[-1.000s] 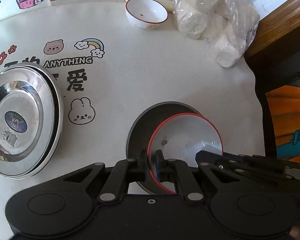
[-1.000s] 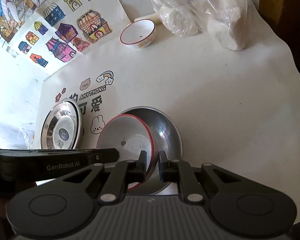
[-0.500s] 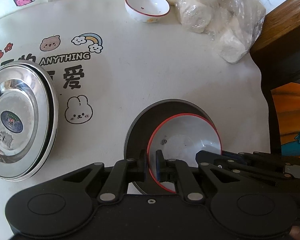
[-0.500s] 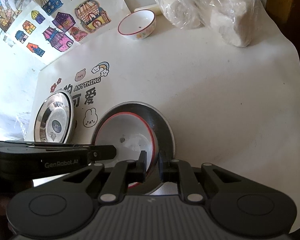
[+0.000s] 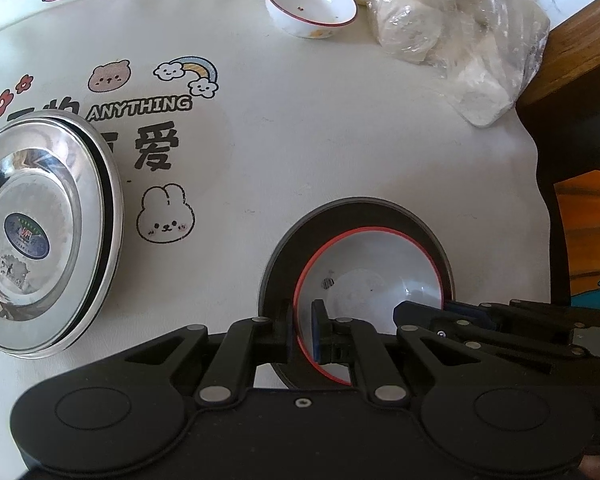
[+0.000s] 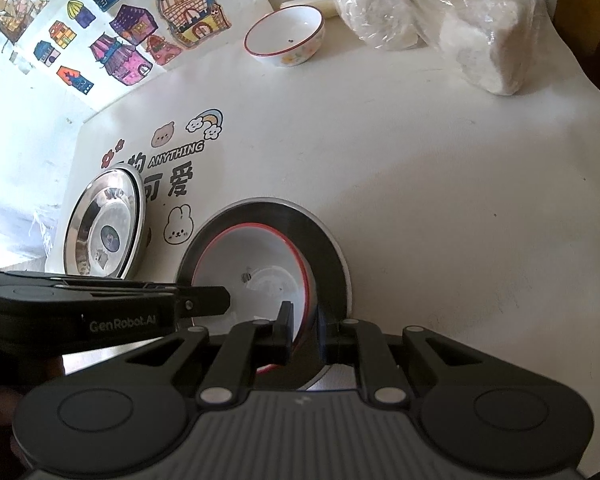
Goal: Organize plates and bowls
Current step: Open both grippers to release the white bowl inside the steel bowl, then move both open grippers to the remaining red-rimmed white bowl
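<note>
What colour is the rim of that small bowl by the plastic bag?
Red, on a white bowl; clearest in the left wrist view.

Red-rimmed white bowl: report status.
Left gripper and right gripper both shut on red-rimmed white bowl rim. Bowl sits in steel plate. Nothing in the way.

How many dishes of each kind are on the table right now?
White red-rimmed bowls: 2, near bowl and far bowl.
Steel plates: at least 3, plate under the near bowl and stacked plates, at least 2.
Total: at least 5.
</note>
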A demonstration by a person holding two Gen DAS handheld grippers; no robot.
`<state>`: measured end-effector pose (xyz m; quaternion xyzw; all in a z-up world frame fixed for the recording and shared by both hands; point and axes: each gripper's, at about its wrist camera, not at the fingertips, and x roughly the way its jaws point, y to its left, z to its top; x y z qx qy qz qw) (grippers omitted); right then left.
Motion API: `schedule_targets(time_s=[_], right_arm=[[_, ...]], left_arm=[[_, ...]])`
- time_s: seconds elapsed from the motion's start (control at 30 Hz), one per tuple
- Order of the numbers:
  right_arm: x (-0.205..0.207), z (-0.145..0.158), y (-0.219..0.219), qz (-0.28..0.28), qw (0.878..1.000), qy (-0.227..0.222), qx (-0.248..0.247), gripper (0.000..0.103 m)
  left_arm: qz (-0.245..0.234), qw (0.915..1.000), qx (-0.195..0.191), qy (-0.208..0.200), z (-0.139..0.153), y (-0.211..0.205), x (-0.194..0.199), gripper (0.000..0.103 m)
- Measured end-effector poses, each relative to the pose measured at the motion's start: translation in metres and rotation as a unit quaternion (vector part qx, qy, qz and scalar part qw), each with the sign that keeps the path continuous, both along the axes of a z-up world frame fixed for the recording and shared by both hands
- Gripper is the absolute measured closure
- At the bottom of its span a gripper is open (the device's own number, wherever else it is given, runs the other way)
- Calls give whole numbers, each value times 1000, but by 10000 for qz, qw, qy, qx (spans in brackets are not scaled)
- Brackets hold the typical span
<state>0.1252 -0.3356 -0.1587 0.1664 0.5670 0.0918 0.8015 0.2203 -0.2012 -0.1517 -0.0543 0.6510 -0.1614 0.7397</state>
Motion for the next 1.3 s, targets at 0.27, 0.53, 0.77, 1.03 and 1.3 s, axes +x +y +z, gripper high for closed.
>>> schedule_targets(time_s=[0.27,0.53,0.77,1.03,1.3], right_arm=[[6,-1,0,116,9999,-5,-40,88],[7,-3,0,188,9998,-1,-23,85],[7,2,-2,245,9996,-97,-39,83],[2,19,-8,371,9990,-258,-29,68],[-2,31,-20,162,9990,-414,-33,17]], left_arm=[[99,10000,1,5,0,2,3,94],[127,9999,-26,-14,2,3,1,91],[159,9998,-90,-128,13,9,-2,86],[179,9989,-76,-418,33,11,0,81],[426,9972,-64,-611,42,18,1,43]])
